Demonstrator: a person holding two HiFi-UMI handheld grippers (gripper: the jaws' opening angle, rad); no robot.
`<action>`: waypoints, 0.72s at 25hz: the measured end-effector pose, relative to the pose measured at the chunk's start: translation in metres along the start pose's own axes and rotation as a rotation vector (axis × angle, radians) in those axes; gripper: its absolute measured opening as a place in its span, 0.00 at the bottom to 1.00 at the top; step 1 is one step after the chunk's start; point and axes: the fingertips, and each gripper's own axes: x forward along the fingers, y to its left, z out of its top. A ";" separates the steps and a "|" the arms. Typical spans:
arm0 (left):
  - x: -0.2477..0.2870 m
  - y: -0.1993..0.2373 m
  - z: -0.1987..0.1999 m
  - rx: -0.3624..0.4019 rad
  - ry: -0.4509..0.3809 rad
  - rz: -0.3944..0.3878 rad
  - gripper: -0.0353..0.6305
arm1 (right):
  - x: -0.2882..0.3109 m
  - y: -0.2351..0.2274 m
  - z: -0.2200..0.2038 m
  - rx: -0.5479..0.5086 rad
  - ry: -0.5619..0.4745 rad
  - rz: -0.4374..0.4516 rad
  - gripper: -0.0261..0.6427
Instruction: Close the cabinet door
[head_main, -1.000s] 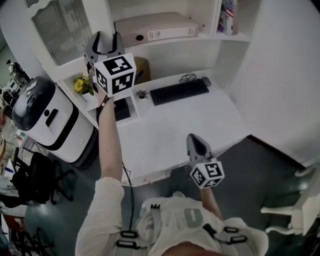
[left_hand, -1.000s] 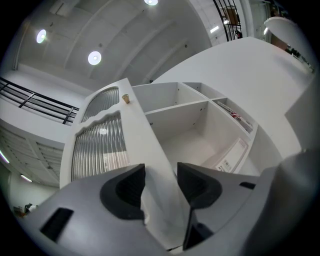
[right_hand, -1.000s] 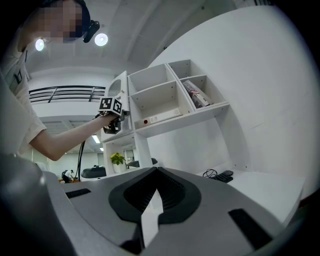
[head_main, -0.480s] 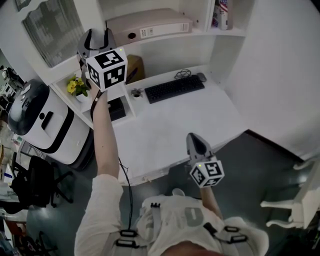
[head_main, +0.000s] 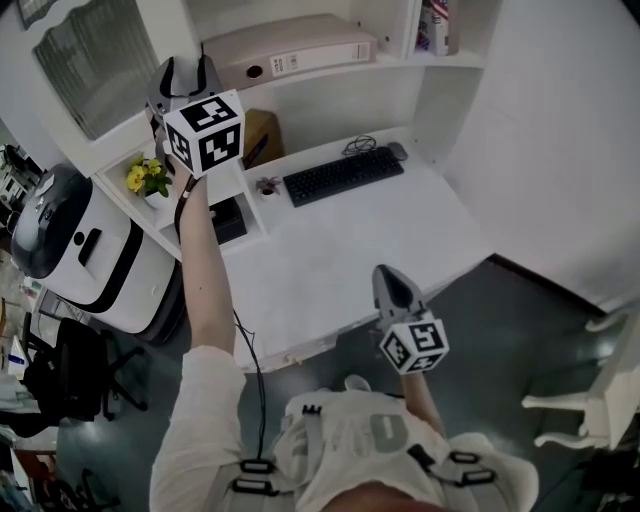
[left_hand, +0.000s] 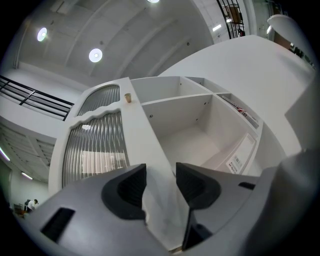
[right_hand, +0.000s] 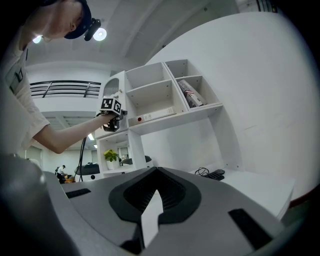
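The white cabinet door (head_main: 95, 60) with ribbed glass stands swung open at the upper left of the shelf unit (head_main: 420, 90). My left gripper (head_main: 188, 70) is raised to the door's free edge. In the left gripper view that white edge (left_hand: 150, 150) fills the gap between the left gripper's (left_hand: 161, 172) pads, which are closing on it. The open compartment (left_hand: 190, 135) lies just right of the edge. My right gripper (head_main: 390, 282) hangs low over the desk's front edge, shut and holding nothing; the right gripper view shows the right gripper (right_hand: 156, 172) with its pads together.
A white desk (head_main: 340, 270) carries a black keyboard (head_main: 343, 175) and a mouse. A grey binder (head_main: 290, 55) lies on the shelf, books (head_main: 433, 25) stand to its right. Yellow flowers (head_main: 145, 178) and a white appliance (head_main: 70, 250) sit at left.
The left gripper and the door's edge have shifted slightly left and up in the head view. The right gripper has stayed where it was.
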 end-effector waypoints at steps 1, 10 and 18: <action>0.001 0.000 -0.001 0.000 0.001 0.000 0.33 | 0.000 0.000 0.000 -0.001 0.001 0.000 0.04; 0.004 0.001 -0.001 -0.011 -0.006 0.012 0.32 | 0.001 -0.007 -0.001 0.007 -0.001 -0.008 0.05; 0.002 -0.002 -0.001 -0.094 0.008 -0.060 0.32 | 0.005 -0.005 0.015 -0.076 -0.021 0.019 0.04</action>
